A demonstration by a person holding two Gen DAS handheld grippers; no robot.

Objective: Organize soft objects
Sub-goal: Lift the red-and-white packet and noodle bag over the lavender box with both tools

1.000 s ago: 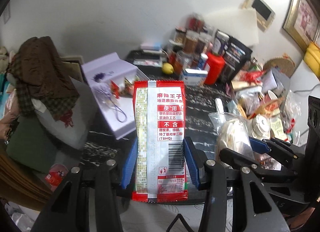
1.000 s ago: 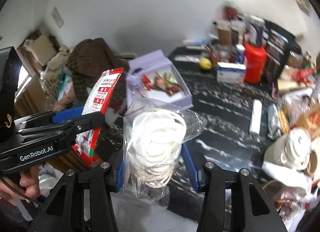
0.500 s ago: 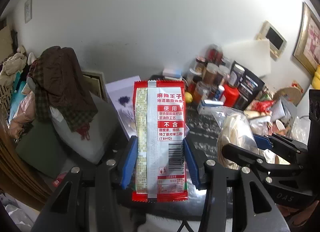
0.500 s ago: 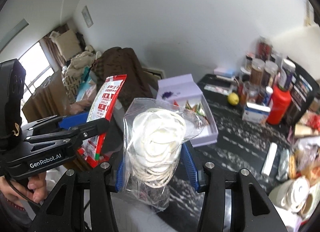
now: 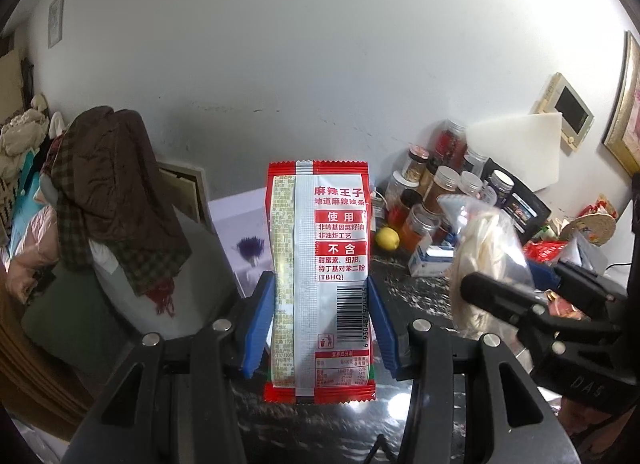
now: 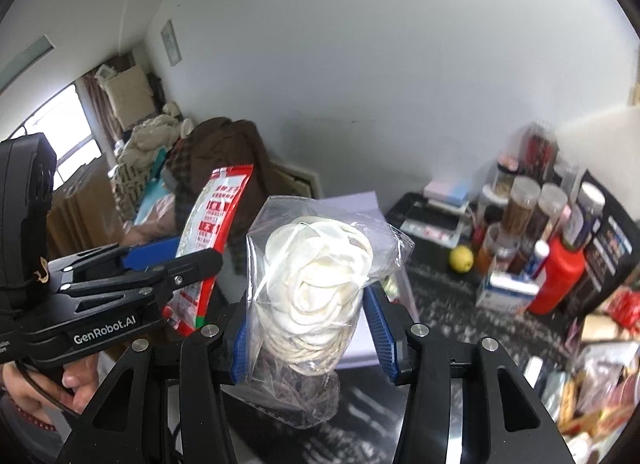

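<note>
Snack packet [image 5: 320, 280] upright between left gripper [image 5: 320, 328] pads; bag of rubber bands [image 6: 310, 296] to its right; jars [image 5: 436, 191] behind, against wall.

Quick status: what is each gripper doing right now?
Left gripper: shut on the red and white foil snack packet.
Right gripper: shut on the clear plastic bag of white rubber bands.

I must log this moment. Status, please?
Left hand-held gripper shut on snack packet. Right hand-held gripper shut on clear bag. Both aloft, nothing blocking.
</note>
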